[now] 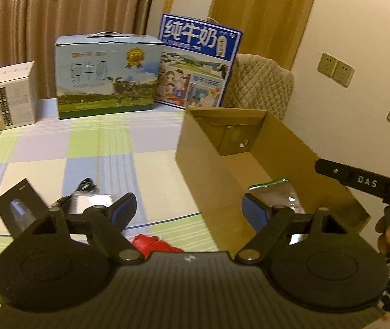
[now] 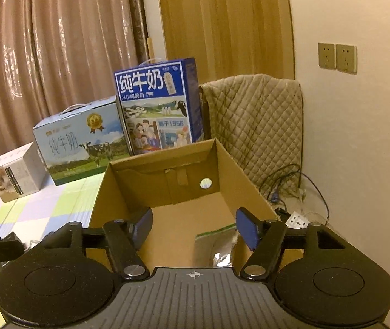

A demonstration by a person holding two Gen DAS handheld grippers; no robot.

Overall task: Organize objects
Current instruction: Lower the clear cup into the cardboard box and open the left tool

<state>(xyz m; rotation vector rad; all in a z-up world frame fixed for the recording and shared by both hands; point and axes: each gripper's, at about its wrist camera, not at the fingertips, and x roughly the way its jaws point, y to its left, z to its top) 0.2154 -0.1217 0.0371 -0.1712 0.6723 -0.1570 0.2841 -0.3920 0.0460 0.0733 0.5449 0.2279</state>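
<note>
Both wrist views angled downward, close over shared cardboard box point(image 1: 208, 148) point(image 2: 164, 164)

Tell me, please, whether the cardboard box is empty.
Not empty: a silvery green-edged pouch lies on the floor of the open cardboard box.

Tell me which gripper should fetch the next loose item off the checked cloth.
Left. The left gripper is open near the cable and red item; the right gripper hangs open over the cardboard box.
</note>
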